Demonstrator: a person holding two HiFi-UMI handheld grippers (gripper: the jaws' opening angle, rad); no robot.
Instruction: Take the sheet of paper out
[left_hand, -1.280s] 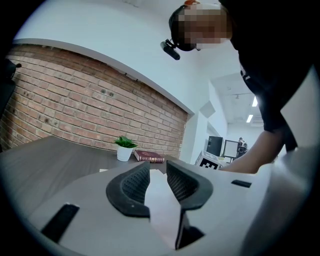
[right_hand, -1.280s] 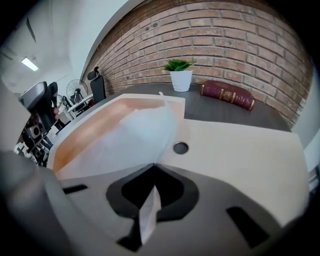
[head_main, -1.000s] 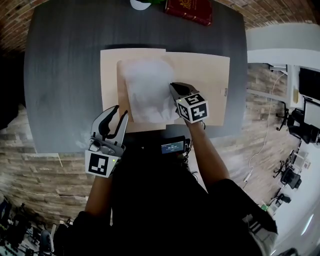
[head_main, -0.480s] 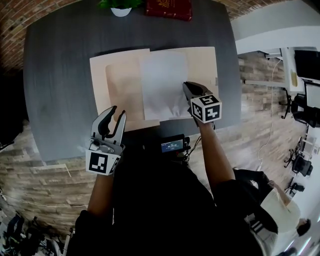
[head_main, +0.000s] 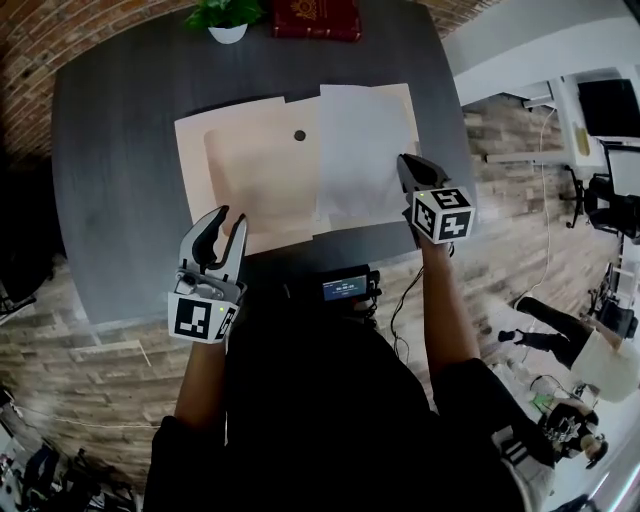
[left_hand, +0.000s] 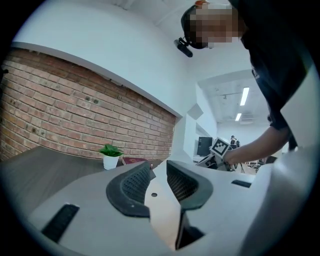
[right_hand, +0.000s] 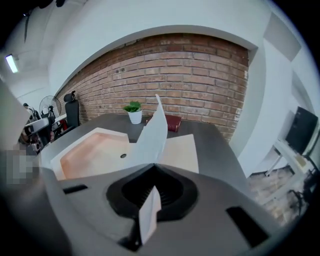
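Currently, right tongs (head_main: 408, 165) clamped on paper (head_main: 360, 140) edge, left tongs (head_main: 228, 220) apart beside folder (head_main: 250, 170) edge

On the tabletop (head_main: 110, 180) we find the open folder (head_main: 250, 170) lying flat near the middle; the sheet of paper (head_main: 360, 150) rests over its right half, its near right edge caught between the jaws of the right claw (head_main: 408, 168). At the far edge we see a potted plant (head_main: 228, 14) with a book (head_main: 318, 16) just to its right; the left claw (head_main: 228, 222) sits by the folder's near left corner, jaws apart.
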